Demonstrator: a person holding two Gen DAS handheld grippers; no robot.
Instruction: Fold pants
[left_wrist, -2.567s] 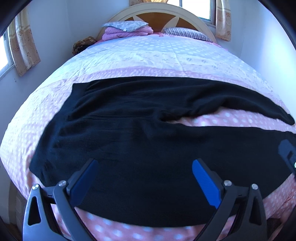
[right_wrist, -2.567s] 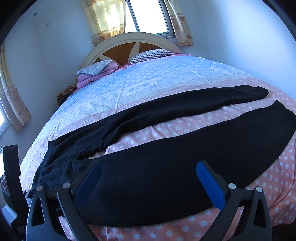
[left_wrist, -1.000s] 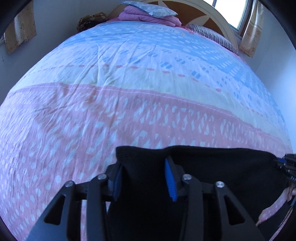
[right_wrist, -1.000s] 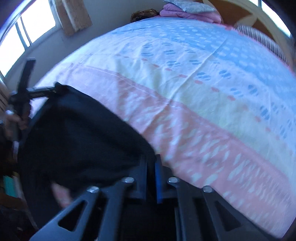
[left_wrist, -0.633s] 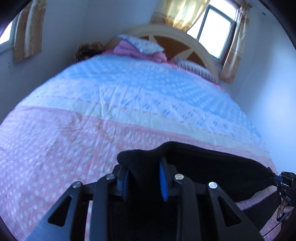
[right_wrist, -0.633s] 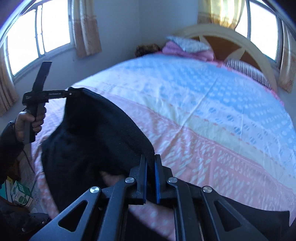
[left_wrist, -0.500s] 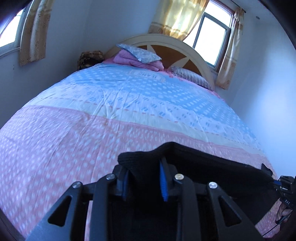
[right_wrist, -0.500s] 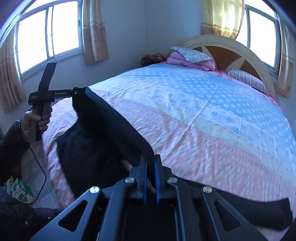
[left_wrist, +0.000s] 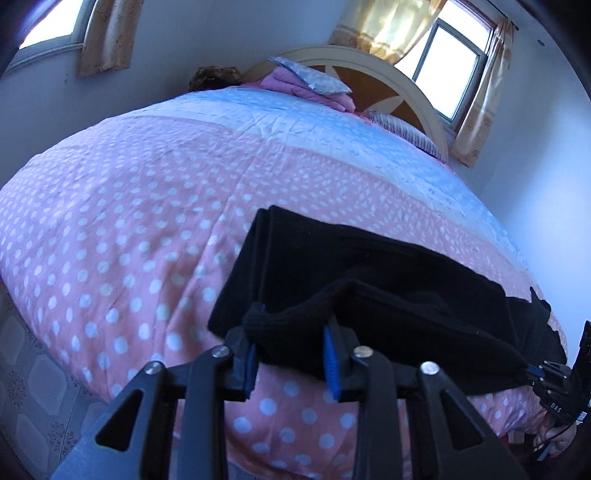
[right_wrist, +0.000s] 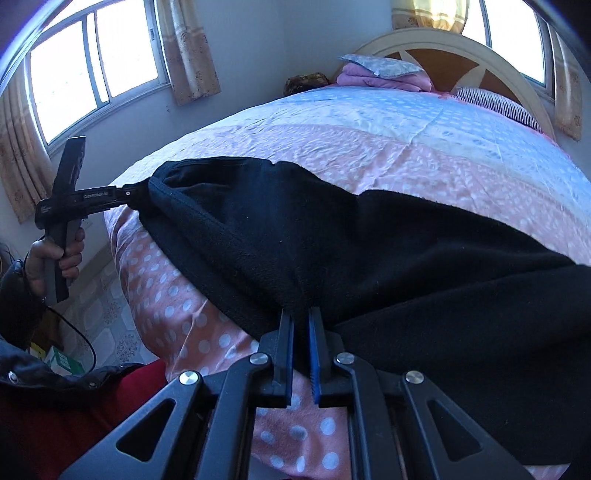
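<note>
The left gripper (left_wrist: 291, 354) has a thick bunched edge of the black pants (left_wrist: 369, 273) between its blue pads, its jaws having just eased apart a little, fabric filling the gap; the right gripper (right_wrist: 301, 354) is nearly closed, pinching a thin fold of the pants (right_wrist: 332, 240). The pants lie doubled across the near end of the polka-dot bedspread (left_wrist: 129, 221); white lettering on the left gripper's arm is too small to read surely.
</note>
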